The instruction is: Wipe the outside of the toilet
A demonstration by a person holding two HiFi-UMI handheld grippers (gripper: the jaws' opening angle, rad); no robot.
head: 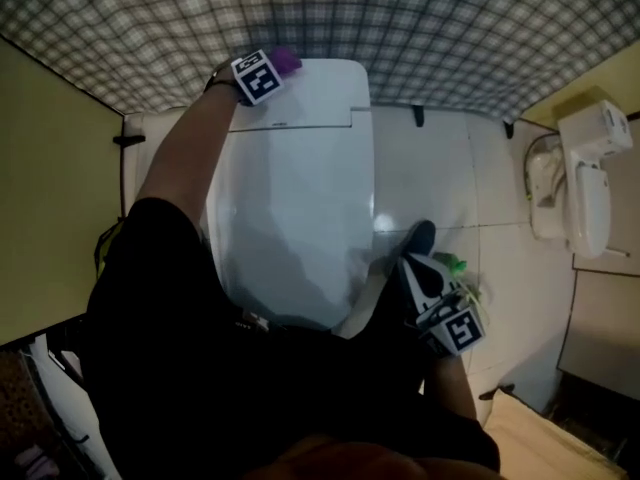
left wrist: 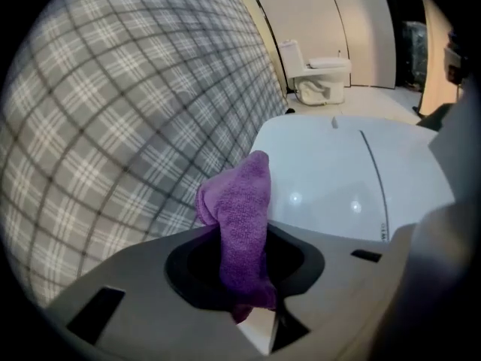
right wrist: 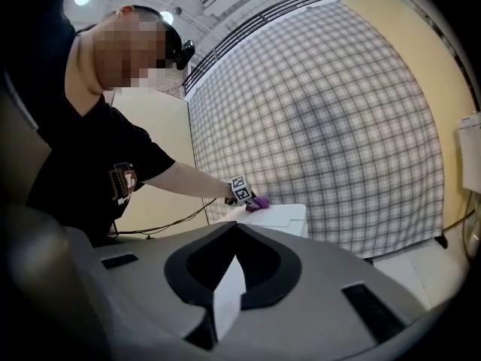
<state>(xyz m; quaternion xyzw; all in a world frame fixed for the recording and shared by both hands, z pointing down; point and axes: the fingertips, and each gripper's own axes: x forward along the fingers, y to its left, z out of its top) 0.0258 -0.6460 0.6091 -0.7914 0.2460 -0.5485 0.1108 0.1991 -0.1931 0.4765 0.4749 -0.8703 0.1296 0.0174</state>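
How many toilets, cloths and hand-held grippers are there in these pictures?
Toilets: 2 (near toilet, far toilet)
Cloths: 1 (purple cloth)
Grippers: 2 (left gripper, right gripper)
Total: 5

The right hand-held gripper (right wrist: 229,299) has its jaws together with nothing between them. Beyond it, a person in a black shirt (right wrist: 83,164) reaches the left hand-held gripper (right wrist: 240,190) and its purple cloth (right wrist: 258,201) onto the white toilet tank (right wrist: 276,216), before a checked curtain (right wrist: 331,126).
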